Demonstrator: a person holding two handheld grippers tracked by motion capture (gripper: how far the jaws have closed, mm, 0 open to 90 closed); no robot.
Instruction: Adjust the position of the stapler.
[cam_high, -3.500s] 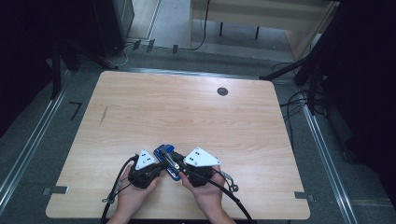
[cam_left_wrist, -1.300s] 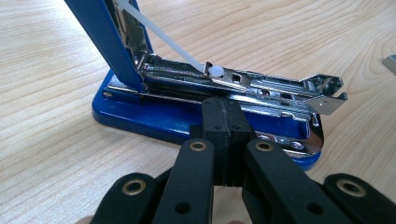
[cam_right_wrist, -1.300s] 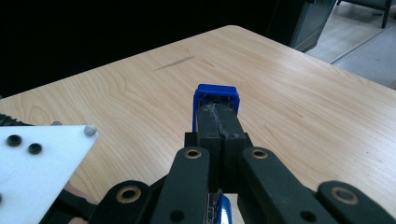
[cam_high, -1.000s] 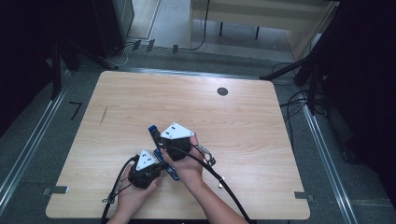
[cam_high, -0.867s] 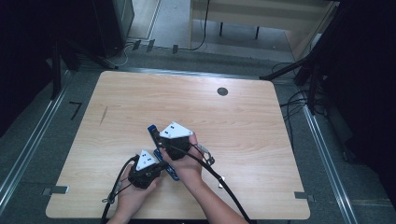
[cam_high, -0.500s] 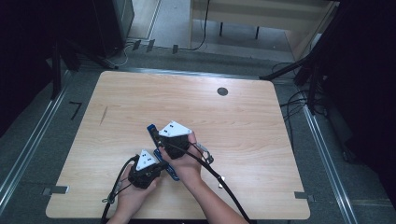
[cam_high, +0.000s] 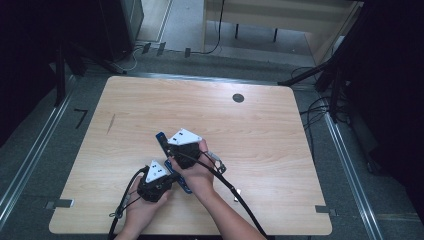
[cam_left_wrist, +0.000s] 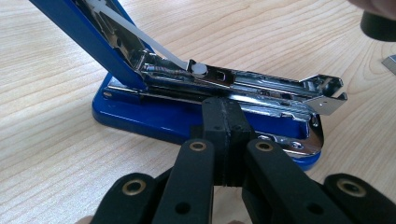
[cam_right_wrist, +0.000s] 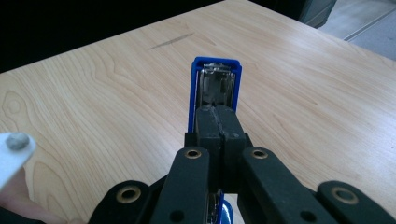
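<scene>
2 grippers pressed together on blue stapler (cam_left_wrist: 154, 112), left gripper (cam_left_wrist: 222, 122), right gripper (cam_right_wrist: 216, 122), lid raised, seemingly unbranded

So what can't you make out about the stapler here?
- Stapler magazine: whether staples are loaded, too small, left gripper view.
- Stapler's near end: hidden by the shut right gripper, right gripper view.
- Stapler base: mostly covered by both hands, high view.

Each gripper, left (cam_high: 172, 176) and right (cam_high: 167, 145), was built of black linked jaws joined by brass-ringed rivets, topped by a grey three-cornered plate with small dark marks. Black cables were trailed from both. Forearms were left bare.
</scene>
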